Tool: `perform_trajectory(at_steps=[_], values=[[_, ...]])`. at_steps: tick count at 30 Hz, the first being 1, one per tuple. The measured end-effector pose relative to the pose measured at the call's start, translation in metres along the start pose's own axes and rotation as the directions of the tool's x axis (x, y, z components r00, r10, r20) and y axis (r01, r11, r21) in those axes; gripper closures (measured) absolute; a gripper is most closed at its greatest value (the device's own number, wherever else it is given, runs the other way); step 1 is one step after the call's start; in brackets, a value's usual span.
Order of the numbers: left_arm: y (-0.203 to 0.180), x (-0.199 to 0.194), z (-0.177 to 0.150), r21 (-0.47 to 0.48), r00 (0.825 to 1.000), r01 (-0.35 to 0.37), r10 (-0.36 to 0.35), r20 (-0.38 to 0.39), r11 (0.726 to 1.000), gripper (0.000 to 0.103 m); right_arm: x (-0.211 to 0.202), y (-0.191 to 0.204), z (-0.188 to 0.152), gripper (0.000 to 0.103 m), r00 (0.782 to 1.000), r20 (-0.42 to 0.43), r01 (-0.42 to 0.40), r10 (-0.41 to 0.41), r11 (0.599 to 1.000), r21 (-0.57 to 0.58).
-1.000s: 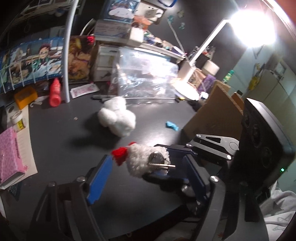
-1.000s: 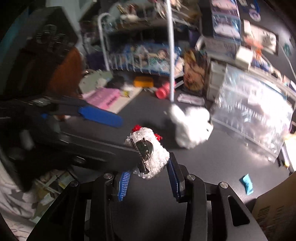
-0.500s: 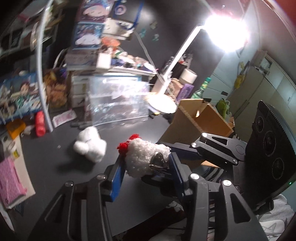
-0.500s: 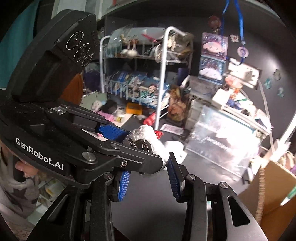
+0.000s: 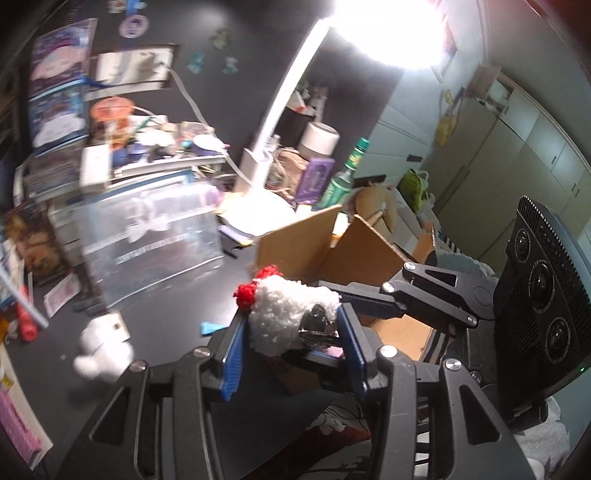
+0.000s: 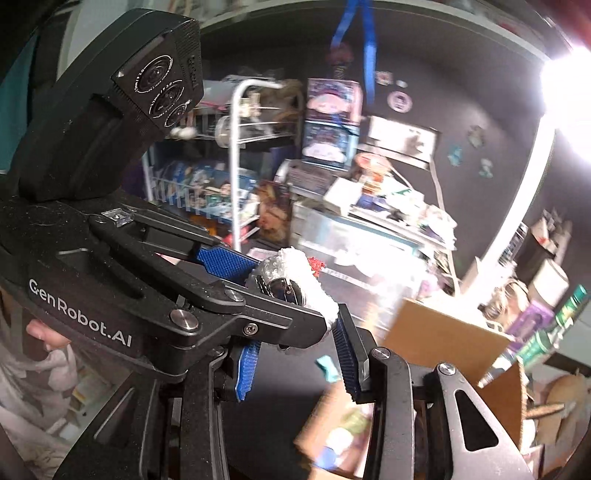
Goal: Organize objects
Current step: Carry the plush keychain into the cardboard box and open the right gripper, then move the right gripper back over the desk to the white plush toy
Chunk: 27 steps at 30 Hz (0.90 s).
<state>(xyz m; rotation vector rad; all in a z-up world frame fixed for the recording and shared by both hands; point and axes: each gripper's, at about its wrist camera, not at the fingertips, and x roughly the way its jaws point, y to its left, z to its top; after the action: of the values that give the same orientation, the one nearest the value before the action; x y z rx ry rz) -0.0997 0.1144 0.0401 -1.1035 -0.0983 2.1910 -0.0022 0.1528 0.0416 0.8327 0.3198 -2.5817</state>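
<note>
Left tool (image 5: pixel 291 334): blue pads pinching the white fuzzy toy (image 5: pixel 291 314), centre of frame, above the tabletop.
Right tool (image 6: pixel 295 343): also clamped on the same white fuzzy toy (image 6: pixel 295 275), its far pad partly hidden behind the left tool.
Hard to see: background motion-blurred; metal clip (image 5: pixel 317 325) on the toy.
Tabletop (image 5: pixel 166 306): dark, with white plush (image 5: pixel 103 350), cardboard box (image 5: pixel 354 251), clear bag (image 5: pixel 151 236), glaring lamp (image 5: pixel 384 29).

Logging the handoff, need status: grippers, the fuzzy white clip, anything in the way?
Left gripper and right gripper both shut on fuzzy white clip. Clip off the desk, near cardboard box. Nothing between clip and box.
</note>
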Motion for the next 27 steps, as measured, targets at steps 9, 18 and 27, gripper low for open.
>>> perform_trajectory(at_steps=[9,18,27], values=[[-0.033,0.06,0.027,0.026,0.992,0.026,-0.022,-0.124,0.999,0.059,-0.009,-0.063,-0.027,0.069,0.997,-0.072,0.018,-0.012,0.996,0.091],[-0.046,0.087,0.031,0.062,0.98,-0.031,0.042,-0.194,0.998,0.042,-0.001,-0.088,-0.045,0.063,0.987,-0.159,-0.001,0.02,0.993,0.116],[-0.042,0.053,0.035,0.107,0.992,-0.067,0.078,-0.103,0.992,0.017,-0.001,-0.094,-0.048,0.045,0.984,-0.177,0.024,-0.005,0.994,0.106]])
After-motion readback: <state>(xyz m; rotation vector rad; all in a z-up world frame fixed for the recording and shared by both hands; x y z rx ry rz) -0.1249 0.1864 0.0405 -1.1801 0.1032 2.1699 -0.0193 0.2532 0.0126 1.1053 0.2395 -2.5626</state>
